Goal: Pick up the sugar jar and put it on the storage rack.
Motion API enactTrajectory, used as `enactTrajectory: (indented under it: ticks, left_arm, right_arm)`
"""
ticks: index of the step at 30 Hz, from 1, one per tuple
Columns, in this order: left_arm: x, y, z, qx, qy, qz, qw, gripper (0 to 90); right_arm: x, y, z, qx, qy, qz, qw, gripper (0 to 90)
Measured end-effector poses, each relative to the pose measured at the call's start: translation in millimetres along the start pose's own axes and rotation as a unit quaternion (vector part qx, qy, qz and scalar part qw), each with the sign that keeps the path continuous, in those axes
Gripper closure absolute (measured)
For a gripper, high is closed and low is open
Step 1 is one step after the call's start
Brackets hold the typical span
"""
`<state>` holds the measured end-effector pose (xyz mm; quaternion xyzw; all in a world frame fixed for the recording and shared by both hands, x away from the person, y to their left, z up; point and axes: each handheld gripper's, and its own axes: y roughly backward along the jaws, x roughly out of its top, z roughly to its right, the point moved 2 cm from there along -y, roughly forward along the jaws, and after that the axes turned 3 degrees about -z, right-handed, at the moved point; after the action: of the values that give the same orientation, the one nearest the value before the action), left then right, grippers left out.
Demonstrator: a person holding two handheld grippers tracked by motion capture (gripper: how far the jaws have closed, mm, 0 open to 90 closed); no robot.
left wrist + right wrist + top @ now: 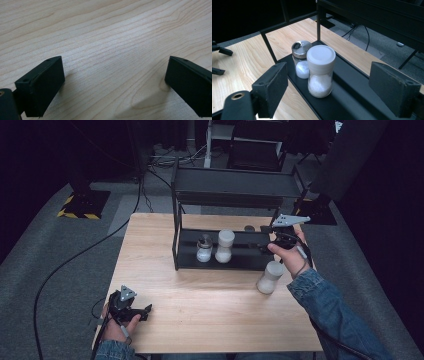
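White-capped jar (320, 72) sits on the bottom tray of the black rack (186, 264), and that's where the action is! It stands upright in the middle of the tray, white grains filling its lower half. Touching it or as good as touching it, on the side toward the bench's left edge, is a shorter shaker with a chrome lid (301, 58), also upright with white contents. From the high view the pair (224, 246) and (204, 248) stand side by side, nearer the rack's left post than its right.

The right gripper (264, 245) hovers at the rack's right end, close to the bench's far right corner, pointing along the tray toward the two containers. Its jaws stand apart with nothing between the pads; in the right gripper view the white-capped jar appears in the gap between them but farther off, not touched by either.

A third jar with a white cap (270, 276) stands on the bench (200, 305) itself, outside the rack, near the right edge and just beside the person's right wrist.

Over at the near left corner, the left gripper (148, 310) is low over the wood, held in the left hand. Its jaws are wide open, just bare grain of the bench showing between them in the left gripper view.
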<state>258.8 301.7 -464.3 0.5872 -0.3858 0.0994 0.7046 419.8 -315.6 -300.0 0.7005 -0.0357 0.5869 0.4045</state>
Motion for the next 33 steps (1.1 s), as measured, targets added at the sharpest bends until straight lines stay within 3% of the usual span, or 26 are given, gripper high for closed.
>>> enactTrajectory:
  ticks: [33]
  left_arm:
    - [0.0,0.0,0.2,0.000,0.000,0.000,1.0000,2.6]
  right_arm:
    - [-29.0,57.5,-22.8,-0.013,0.019,0.023,0.9995,15.2]
